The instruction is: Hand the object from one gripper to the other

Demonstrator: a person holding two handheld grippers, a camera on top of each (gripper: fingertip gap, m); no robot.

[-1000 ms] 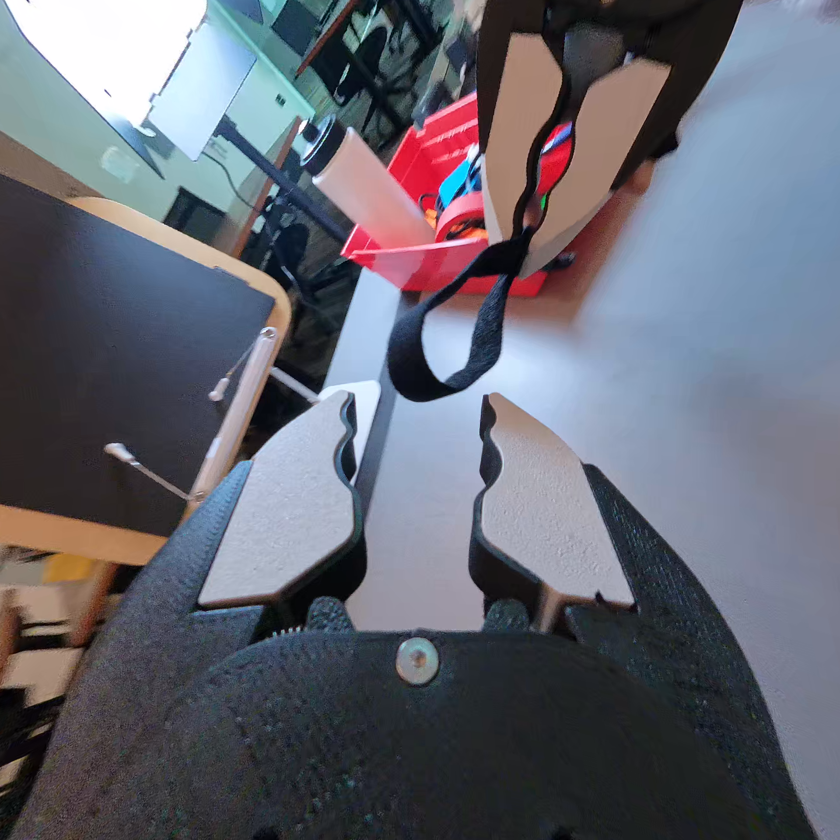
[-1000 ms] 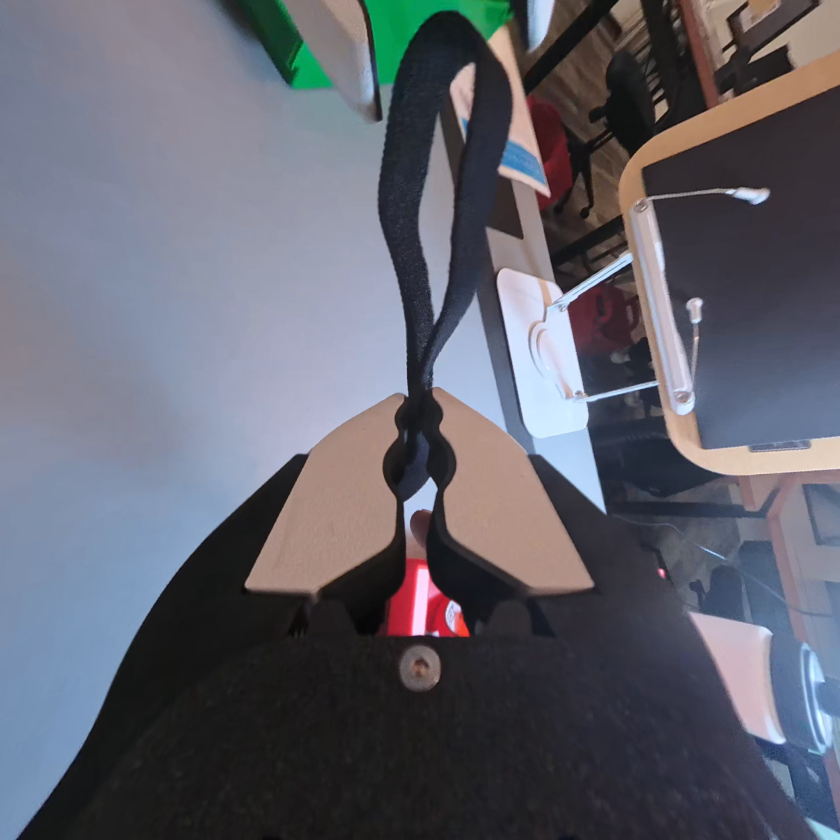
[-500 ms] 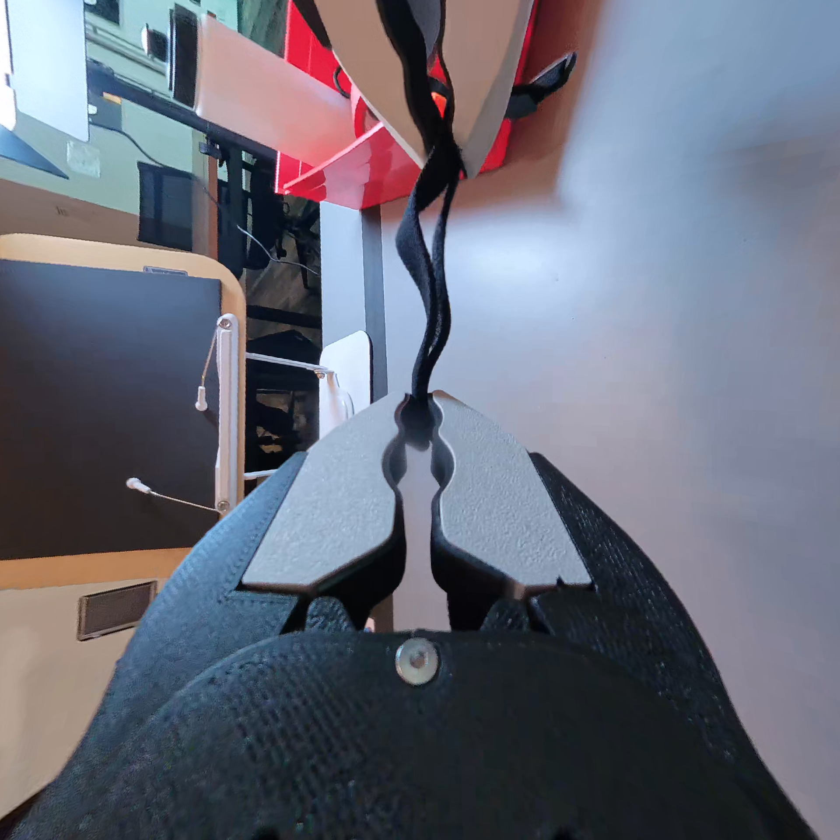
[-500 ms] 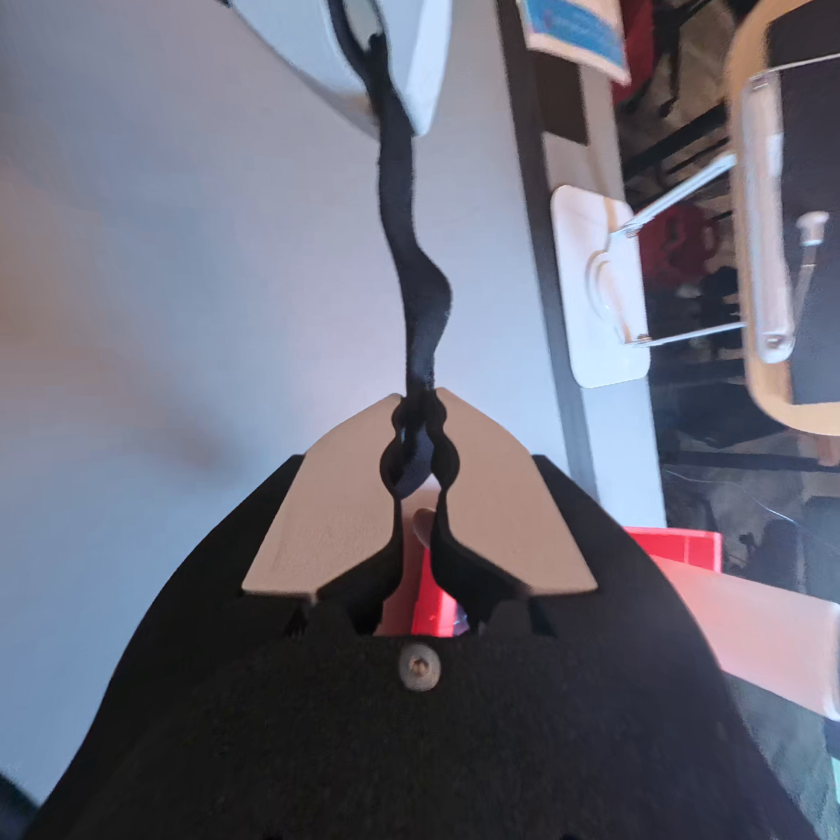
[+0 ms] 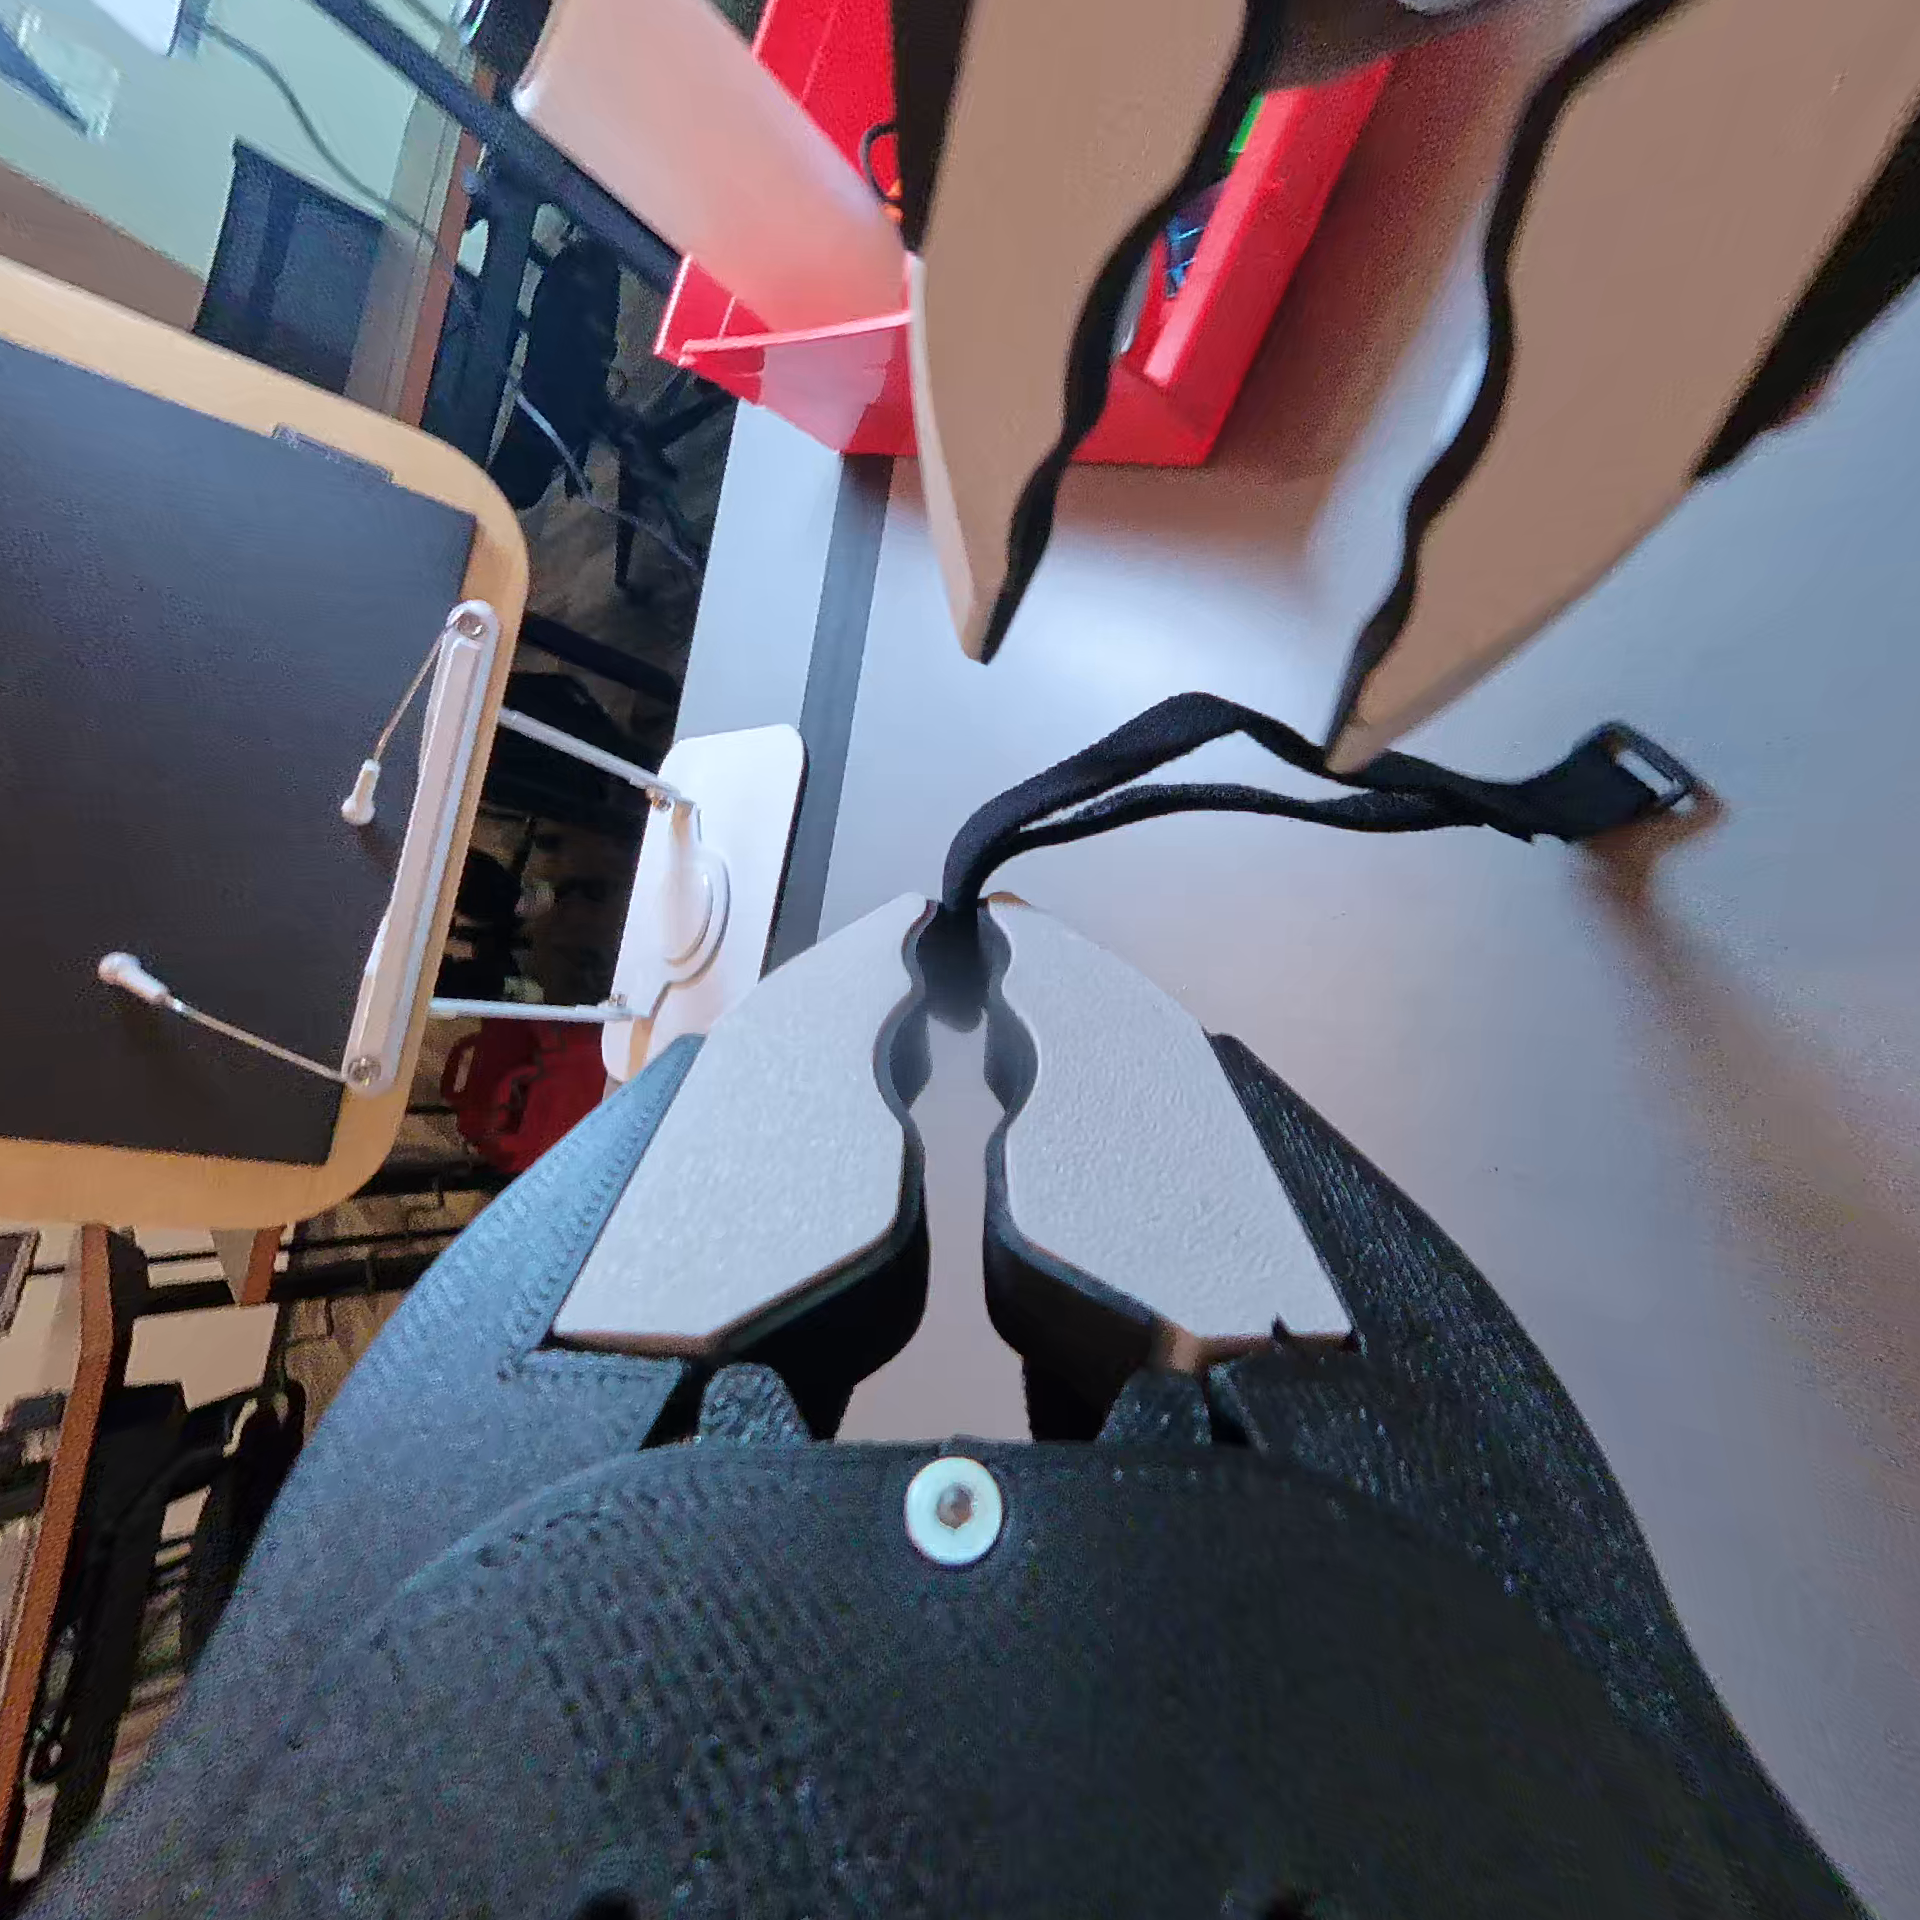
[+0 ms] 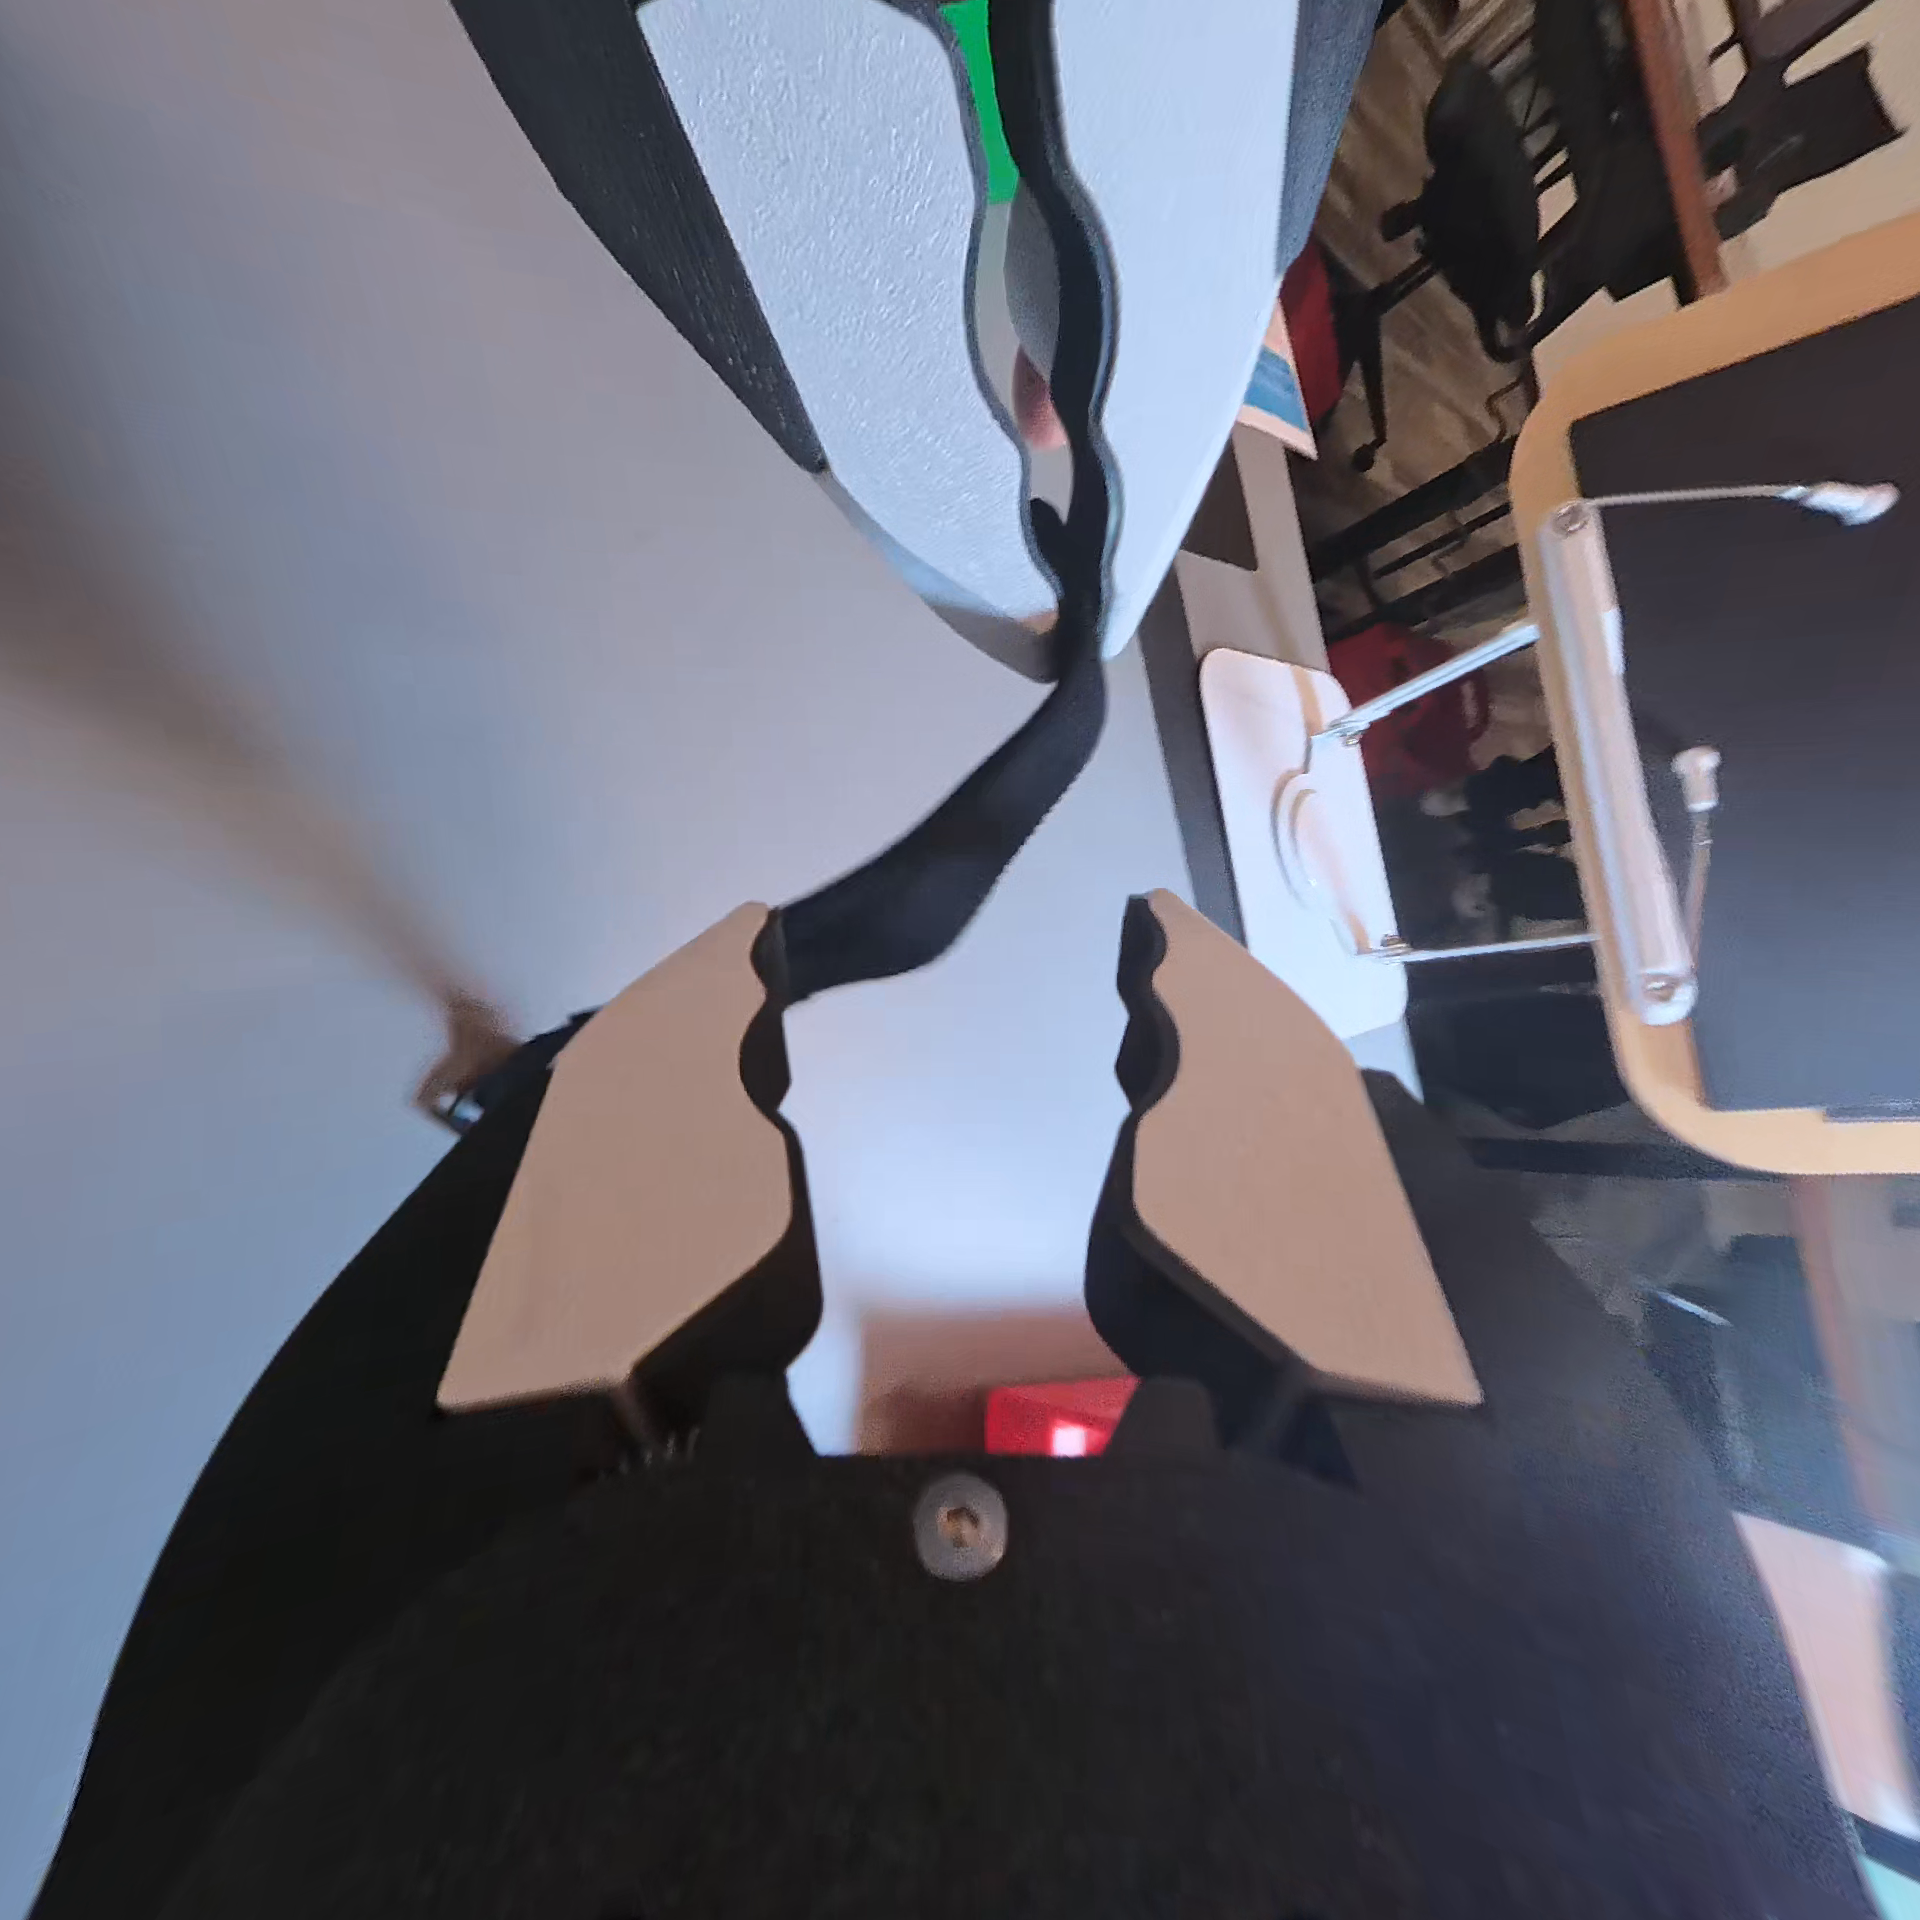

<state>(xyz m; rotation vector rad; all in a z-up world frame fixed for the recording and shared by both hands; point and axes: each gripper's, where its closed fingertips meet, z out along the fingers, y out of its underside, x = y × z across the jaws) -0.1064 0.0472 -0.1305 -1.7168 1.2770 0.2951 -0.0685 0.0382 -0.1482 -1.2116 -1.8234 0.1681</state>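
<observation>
Left gripper (image 5: 961,909): fingers pinch the folded end of the black strap (image 5: 1195,790) at their tips. Right gripper (image 6: 945,914): fingers spread, strap lying against the left one. Only the left wrist view shows the strap's buckle end (image 5: 1642,774) resting on the grey surface (image 5: 1558,1143), near the red bin (image 5: 1226,312).

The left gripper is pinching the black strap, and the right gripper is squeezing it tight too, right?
Not quite. The left gripper does pinch the black strap, but the right gripper has its jaws wide open, as the right wrist view shows.
</observation>
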